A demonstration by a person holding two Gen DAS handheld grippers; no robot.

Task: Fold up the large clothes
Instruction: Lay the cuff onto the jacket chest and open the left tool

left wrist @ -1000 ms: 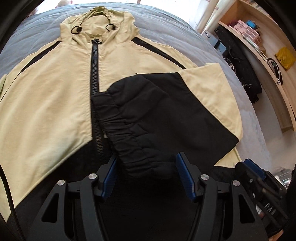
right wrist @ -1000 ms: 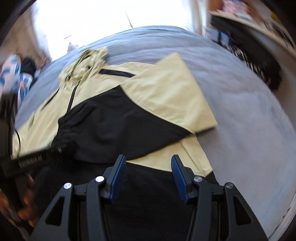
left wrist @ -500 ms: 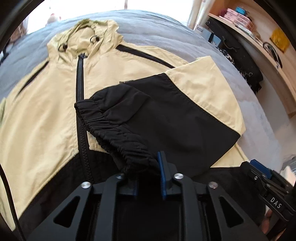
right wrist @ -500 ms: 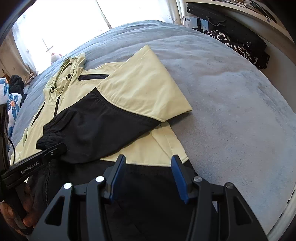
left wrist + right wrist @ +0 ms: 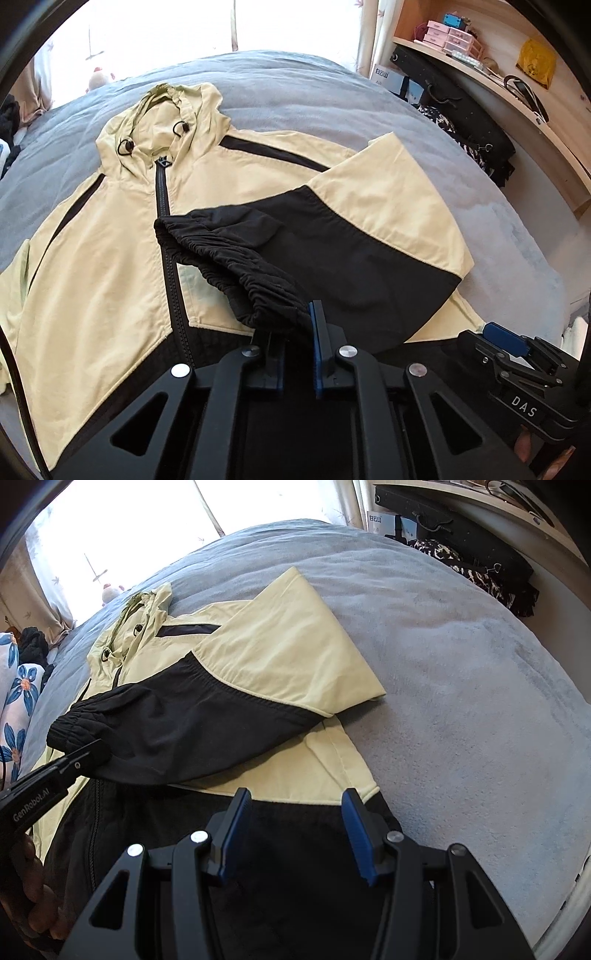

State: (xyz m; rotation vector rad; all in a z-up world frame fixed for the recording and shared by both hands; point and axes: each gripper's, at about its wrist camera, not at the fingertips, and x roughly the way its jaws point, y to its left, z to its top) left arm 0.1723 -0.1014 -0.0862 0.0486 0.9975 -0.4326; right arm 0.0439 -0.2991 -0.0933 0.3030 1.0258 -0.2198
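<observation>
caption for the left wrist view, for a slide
Left gripper shut on the black sleeve cuff folded over the yellow jacket.

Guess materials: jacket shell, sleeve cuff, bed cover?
Jacket: looks like a thin woven synthetic, nylon or polyester, matte, creasing finely; fibre can't be confirmed.
Sleeve cuff, pinched by the left gripper: same black fabric gathered over what seems elastic, judging by the tight ruching.
Bed cover: grey-blue, soft and fuzzy, likely fleece or plush; the nap shows brushed patches.
</observation>
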